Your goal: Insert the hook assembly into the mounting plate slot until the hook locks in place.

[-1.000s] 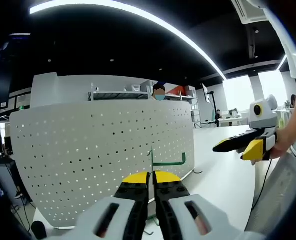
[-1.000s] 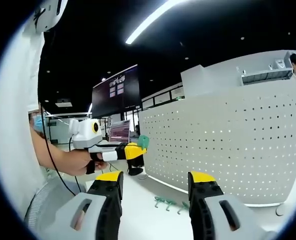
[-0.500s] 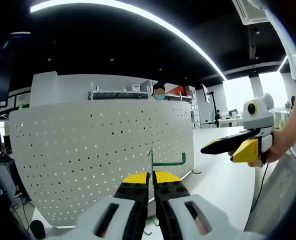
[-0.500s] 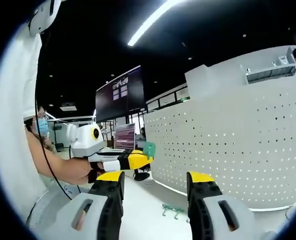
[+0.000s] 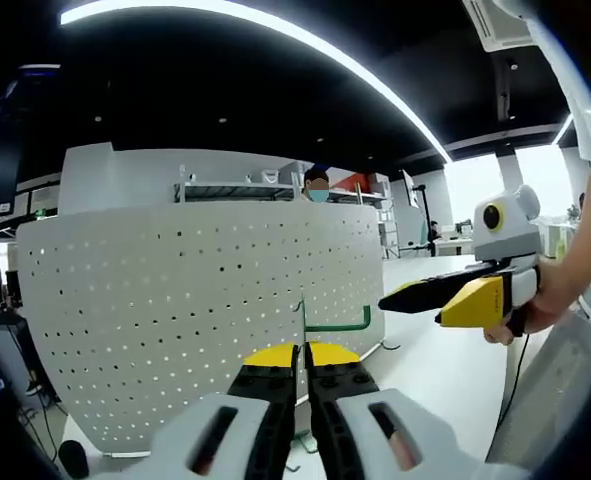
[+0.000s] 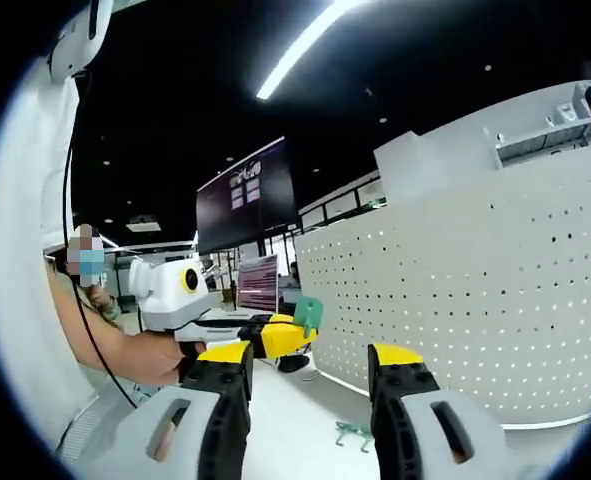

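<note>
green hook (image 5: pixel 327 322) sits pinched in left tongs (image 5: pixel 297 356) near pegboard (image 5: pixel 175 310); right tongs (image 6: pixel 309 362) spread, apart.

We lose the hook's (image 5: pixel 327 322) lower stem behind the left claw (image 5: pixel 302 352) (jaws pressed together); the spare hooks (image 6: pixel 353 434) on the surface are too small to count.

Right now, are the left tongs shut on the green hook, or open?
Shut. In the left gripper view the left tongs have their yellow tips pressed together, with the green hook rising from between them before the white perforated plate.
</note>
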Demonstrator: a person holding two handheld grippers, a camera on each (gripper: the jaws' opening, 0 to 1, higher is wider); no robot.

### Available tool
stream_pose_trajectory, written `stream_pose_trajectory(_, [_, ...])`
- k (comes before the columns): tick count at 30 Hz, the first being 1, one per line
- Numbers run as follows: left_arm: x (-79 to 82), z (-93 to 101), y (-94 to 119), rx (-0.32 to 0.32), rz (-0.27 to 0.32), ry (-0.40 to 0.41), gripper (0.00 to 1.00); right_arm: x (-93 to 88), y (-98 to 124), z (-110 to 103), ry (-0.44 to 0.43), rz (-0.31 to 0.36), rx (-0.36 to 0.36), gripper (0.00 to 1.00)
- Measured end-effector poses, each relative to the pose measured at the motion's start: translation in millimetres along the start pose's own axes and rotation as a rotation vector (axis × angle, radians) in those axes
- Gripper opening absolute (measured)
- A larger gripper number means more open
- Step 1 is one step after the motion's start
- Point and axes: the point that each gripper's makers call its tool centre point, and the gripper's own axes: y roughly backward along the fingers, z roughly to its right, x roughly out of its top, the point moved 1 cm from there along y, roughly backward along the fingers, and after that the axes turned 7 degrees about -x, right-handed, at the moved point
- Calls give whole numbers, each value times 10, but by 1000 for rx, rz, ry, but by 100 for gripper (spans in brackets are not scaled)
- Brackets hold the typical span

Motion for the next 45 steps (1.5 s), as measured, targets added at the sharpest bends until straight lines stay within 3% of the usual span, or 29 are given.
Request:
stream_pose_trajectory(25, [79, 43, -31, -13, 22, 16, 3, 134, -262, -74, -64, 51, 26, 37])
stream_pose_trajectory(45, [167, 130, -74, -27, 53, 53, 3, 177, -337, -72, -79, 75, 21, 22])
